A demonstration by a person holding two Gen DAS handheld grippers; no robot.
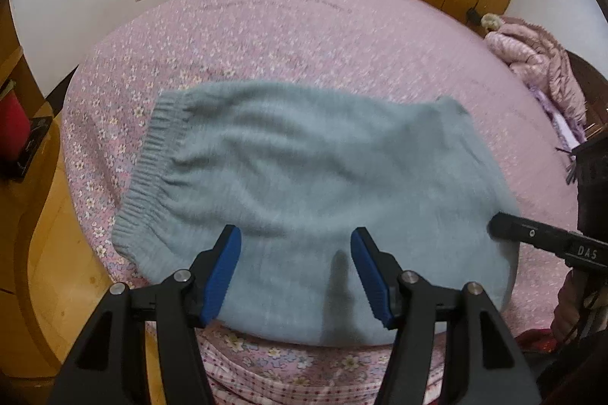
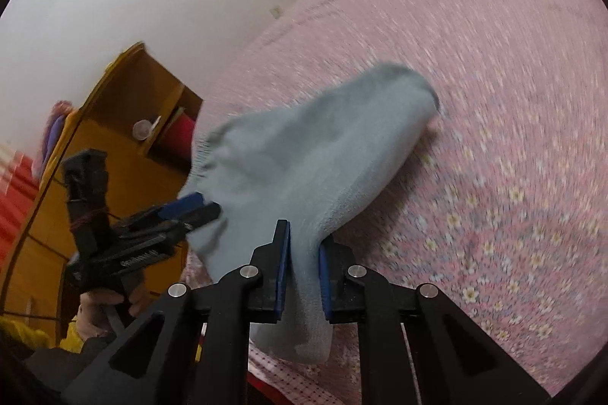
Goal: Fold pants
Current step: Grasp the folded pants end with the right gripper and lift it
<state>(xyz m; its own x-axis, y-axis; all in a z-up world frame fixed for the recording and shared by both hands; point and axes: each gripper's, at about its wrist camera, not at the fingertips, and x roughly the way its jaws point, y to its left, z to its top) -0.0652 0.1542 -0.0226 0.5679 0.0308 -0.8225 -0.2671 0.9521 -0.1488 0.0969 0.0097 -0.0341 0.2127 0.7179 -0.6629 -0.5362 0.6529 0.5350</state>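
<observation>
in the left wrist view the grey-blue pants (image 1: 315, 177) are spread across the middle of the frame on the pink flowered bedspread (image 1: 304, 36), already doubled over, with the ribbed waistband (image 1: 152, 173) at the left edge and the folded end toward the right. the long axis is seen running from the lower left up toward the upper right, the waistband pointing left. the left gripper (image 1: 295, 272) hangs above the near edge with its jaws standing apart and no cloth between the blue pads. at the right edge of that frame the right gripper (image 1: 532, 238) meets the cloth. in the right wrist view the right gripper (image 2: 304, 276) is seen with its jaws narrowed onto a bunch of the pants (image 2: 304, 169), the cloth raised from the bed and hanging between the pads; the left gripper (image 2: 190, 209) lies at the left of that frame beside the waistband. the fold is judged to be at mid-lift. it would be done well if the pinched end were carried across toward the waistband in one even arc, the left gripper being used to steady the near edge so the lower layer is not dragged, and the edges matched before release.
</observation>
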